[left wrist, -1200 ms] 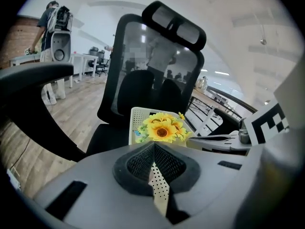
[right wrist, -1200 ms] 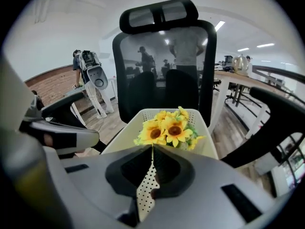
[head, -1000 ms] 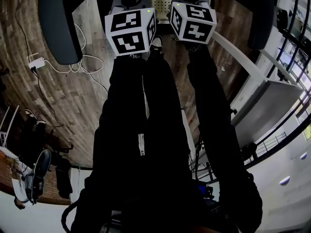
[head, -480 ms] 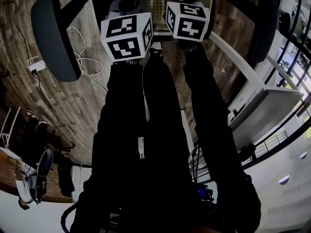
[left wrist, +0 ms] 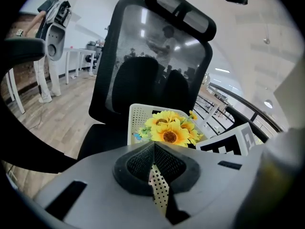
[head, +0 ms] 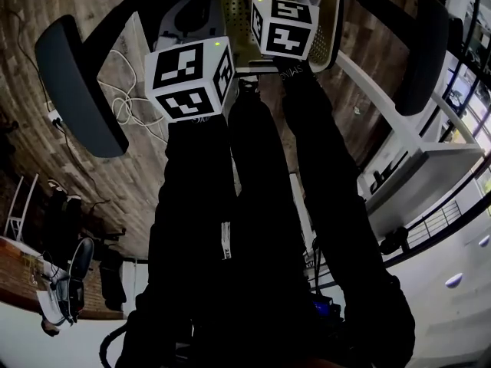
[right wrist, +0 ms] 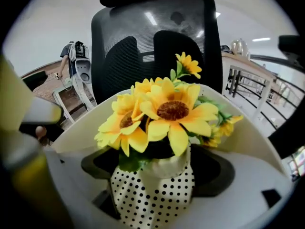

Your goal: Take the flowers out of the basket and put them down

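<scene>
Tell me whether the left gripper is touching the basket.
Touching. In the left gripper view, the left gripper has its fingers shut on the basket by its perforated white wall.

a white perforated basket [head: 234,14] sits on an office chair seat [left wrist: 102,137], hemmed in by the left armrest [head: 77,83] and the right armrest [head: 430,48], with the mesh backrest [right wrist: 157,37] rising close behind. sunflowers [right wrist: 167,111] in dotted wrap [right wrist: 152,202] fill the gap between the right gripper's [right wrist: 155,175] opening jaws; above the blooms the way is open.
</scene>
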